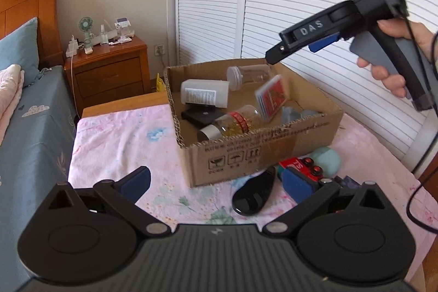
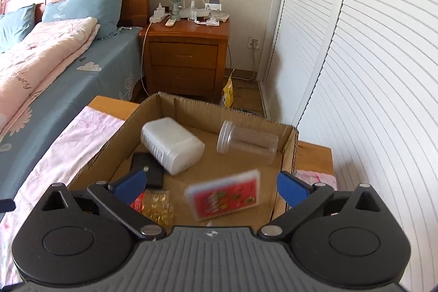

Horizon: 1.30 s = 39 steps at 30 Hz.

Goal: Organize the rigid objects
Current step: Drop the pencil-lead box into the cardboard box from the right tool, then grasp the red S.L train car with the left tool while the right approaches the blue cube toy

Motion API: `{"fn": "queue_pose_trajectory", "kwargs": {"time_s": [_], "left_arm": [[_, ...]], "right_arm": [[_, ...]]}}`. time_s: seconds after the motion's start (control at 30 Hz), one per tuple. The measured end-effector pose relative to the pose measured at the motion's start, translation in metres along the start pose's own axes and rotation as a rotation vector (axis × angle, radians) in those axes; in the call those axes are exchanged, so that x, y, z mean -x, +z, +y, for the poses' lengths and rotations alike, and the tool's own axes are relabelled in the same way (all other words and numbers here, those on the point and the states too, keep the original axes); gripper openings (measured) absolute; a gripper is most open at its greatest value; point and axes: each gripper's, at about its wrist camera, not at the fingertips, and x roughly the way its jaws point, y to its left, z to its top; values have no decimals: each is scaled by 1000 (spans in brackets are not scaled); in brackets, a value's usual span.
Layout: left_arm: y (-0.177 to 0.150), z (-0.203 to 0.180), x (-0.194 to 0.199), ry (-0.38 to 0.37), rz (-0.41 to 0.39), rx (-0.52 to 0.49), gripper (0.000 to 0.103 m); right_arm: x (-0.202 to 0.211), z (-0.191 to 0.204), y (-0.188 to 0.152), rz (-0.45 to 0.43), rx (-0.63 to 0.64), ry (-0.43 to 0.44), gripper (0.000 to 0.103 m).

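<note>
While the right gripper (image 2: 210,186) hangs above the cardboard box (image 1: 219,152) with its blue-padded fingers (image 2: 291,189) spread wide and nothing between them, a red card pack (image 2: 225,197) shows blurred and tilted in the air just under it, over the box's right-hand side as that camera looks — in the left wrist view the same pack (image 1: 271,97) is tipped on edge above the box floor, below the tip of the right gripper (image 1: 273,58). Inside the box lie a white plastic bottle (image 2: 172,145) on its side, a clear jar (image 2: 246,141) also on its side near the far wall, a flat black item (image 2: 149,168) partly under the white bottle, and a glass bottle of golden capsules (image 1: 235,123) with a red label, lying toward the near wall. The left gripper (image 1: 217,184) is held low over the pink floral cloth (image 1: 117,147) in front of the box, fingers wide apart and gripping nothing. Just outside the box's near wall, on the cloth, rest a glossy black oval object (image 1: 253,194), a red toy vehicle (image 1: 303,167) and a pale green round thing (image 1: 325,159) — all close together, the toy partly hidden behind the left gripper's right finger
</note>
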Motion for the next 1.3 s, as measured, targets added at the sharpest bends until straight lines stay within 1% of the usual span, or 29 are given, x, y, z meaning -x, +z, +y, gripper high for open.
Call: {"fn": "queue_pose_trajectory", "kwargs": {"time_s": [0.13,0.27,0.43,0.63,0.73,0.8,0.87,1.07,1.17,1.3], "left_arm": [[-2,-8,2,3,-1,-2,102],[-6,-13,8,-13,6,12,102],[-12,-19,13,6,22,21,102],[-19,-26,15,-6,26,40,102],[-21,-29,15,-5,30,37,102],[-23,-30,16,2,31,33,102],[-24,-30,15,7,34,36,102],[-21,-31,10,-7,46,42,102],[-17,-37,3,-7,53,24,102],[-10,-50,-10,-11,65,-16,102]], "right_arm": [[16,3,-18,-5,11,6,103],[36,5,-40,-16,18,3,103],[49,4,-76,-7,-20,-5,103],[31,1,-124,124,-115,-53,103],[24,-1,-142,157,-181,-28,103],[22,2,-150,166,-206,-11,103],[20,9,-156,169,-201,-6,103],[15,24,-173,151,-159,-50,103],[14,22,-182,125,-145,-98,103],[15,7,-192,120,-199,-97,103]]}}
